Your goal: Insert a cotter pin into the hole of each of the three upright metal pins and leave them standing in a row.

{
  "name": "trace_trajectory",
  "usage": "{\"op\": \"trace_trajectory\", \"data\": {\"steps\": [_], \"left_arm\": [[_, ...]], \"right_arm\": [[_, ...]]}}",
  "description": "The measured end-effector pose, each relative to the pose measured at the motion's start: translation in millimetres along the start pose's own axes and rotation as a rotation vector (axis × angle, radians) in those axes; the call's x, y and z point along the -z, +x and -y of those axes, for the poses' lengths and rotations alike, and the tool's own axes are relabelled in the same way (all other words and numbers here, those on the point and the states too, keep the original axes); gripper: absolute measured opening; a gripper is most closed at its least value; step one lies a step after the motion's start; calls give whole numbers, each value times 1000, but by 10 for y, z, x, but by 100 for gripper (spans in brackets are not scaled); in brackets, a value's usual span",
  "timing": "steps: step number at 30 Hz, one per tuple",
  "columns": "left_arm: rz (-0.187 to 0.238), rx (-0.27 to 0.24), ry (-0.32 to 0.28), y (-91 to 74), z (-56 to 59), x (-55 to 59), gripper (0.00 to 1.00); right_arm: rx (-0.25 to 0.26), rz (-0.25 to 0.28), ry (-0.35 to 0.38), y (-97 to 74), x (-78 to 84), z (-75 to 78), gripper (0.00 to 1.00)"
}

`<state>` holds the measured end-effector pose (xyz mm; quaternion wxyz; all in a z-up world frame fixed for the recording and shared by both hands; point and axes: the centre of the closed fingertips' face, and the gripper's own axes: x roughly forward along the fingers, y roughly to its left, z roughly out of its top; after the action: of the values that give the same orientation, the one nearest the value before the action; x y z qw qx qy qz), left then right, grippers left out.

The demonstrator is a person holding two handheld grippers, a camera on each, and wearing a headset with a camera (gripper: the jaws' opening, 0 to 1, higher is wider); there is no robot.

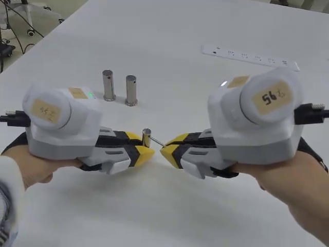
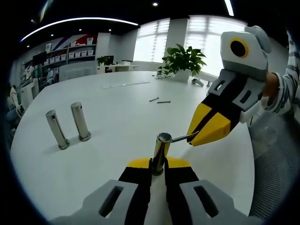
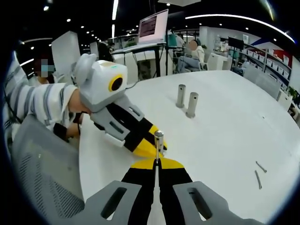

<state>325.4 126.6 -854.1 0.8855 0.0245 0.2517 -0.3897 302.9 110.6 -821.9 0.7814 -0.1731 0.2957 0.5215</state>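
Note:
My left gripper (image 1: 146, 150) (image 2: 158, 165) is shut on an upright metal pin (image 1: 146, 136) (image 2: 161, 149), holding it low on the shaft. My right gripper (image 1: 165, 150) (image 3: 157, 162) is shut on a thin cotter pin (image 1: 157, 141) (image 2: 182, 138). The cotter pin's free end meets the held pin (image 3: 159, 136) near its top, at the cross hole; how deep it sits I cannot tell. The grippers face each other tip to tip. Two more metal pins (image 1: 108, 85) (image 1: 131, 90) stand upright side by side farther back on the white table.
Two spare cotter pins (image 2: 153, 99) (image 2: 163, 101) lie loose on the table (image 1: 169, 31), beyond the grippers in the left gripper view. A white power strip (image 1: 249, 56) lies at the far right. A person sits at a desk in the background of the right gripper view.

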Motion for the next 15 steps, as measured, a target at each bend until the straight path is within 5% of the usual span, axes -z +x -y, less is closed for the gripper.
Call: {"op": "trace_trajectory", "data": {"steps": [15], "left_arm": [[-12,-32,-21,1,-3,0,8]], "right_arm": [[27,15,-5,67,-24,6,2]]}}
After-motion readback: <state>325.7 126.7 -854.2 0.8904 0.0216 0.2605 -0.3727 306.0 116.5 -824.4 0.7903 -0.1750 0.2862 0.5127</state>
